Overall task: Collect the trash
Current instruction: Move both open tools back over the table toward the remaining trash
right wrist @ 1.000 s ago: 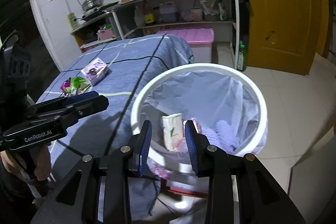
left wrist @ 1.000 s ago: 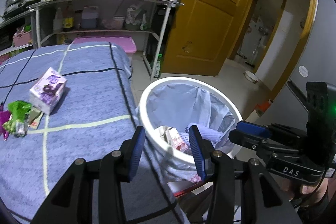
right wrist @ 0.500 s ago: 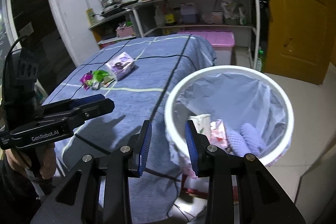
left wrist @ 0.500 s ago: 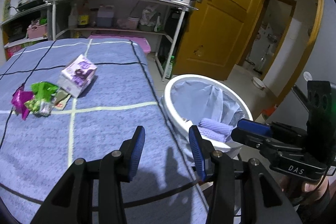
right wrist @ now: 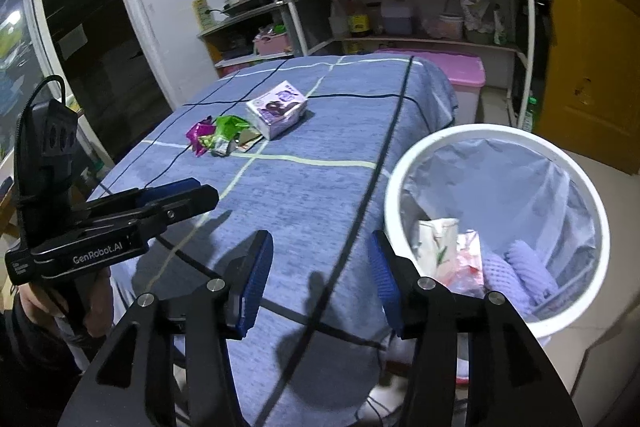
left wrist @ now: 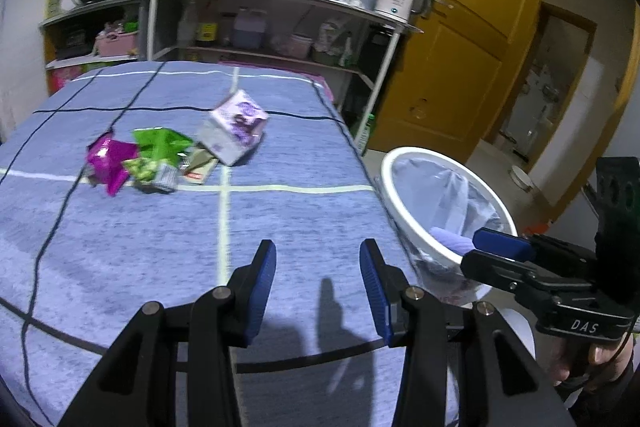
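A purple-and-white carton [left wrist: 236,133] [right wrist: 277,110] lies on the blue checked tablecloth [left wrist: 160,239] [right wrist: 320,187]. Left of it lie a green wrapper [left wrist: 158,151] [right wrist: 226,131] and a magenta wrapper [left wrist: 108,163] [right wrist: 199,133]. A white bin [left wrist: 404,211] [right wrist: 592,311] with a clear liner stands off the table's right edge and holds a carton, wrappers and lilac cloth. My left gripper [left wrist: 318,285] [right wrist: 172,195] is open and empty over the near table. My right gripper [right wrist: 320,279] [left wrist: 496,247] is open and empty at the table's edge beside the bin.
Metal shelves [left wrist: 260,27] [right wrist: 420,11] with bottles, a kettle and a cutting board stand behind the table. A pink storage box [right wrist: 460,75] sits on the floor by the shelves. A yellow door [left wrist: 460,47] is at the right.
Both grippers have swung left, away from the bin and toward the table. The right gripper's jaws have opened wider. The trash on the cloth now sits nearer the centre of both views.
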Demonstrator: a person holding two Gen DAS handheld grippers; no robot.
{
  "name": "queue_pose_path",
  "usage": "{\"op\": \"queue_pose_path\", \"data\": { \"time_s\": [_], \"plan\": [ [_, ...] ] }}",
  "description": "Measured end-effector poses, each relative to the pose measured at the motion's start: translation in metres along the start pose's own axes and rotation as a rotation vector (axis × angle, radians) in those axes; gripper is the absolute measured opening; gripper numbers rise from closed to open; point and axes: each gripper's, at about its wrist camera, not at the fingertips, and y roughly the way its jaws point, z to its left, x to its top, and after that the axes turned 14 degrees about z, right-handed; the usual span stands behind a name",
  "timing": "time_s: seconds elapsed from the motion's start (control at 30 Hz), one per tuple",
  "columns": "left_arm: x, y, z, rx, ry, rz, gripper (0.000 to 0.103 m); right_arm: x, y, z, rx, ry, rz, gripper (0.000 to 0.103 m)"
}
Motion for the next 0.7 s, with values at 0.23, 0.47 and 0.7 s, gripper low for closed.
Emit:
{"op": "queue_pose_path", "data": {
  "time_s": [0.23, 0.47, 0.7],
  "plan": [
    [-0.004, -0.009, 0.025, 0.039, -0.055, -0.023, 0.049, 0.010, 0.009, 0.010, 0.019, -0.011, 0.026, 0.051],
    [-0.003, -0.015, 0.049, 0.073, -0.102, -0.038, 0.050, 0.023, 0.018, 0.016, 0.037, -0.011, 0.048, 0.051],
    [0.003, -0.018, 0.068, 0.099, -0.131, -0.053, 0.050, 0.040, 0.027, 0.025, 0.055, -0.022, 0.050, 0.051]
  ]
}}
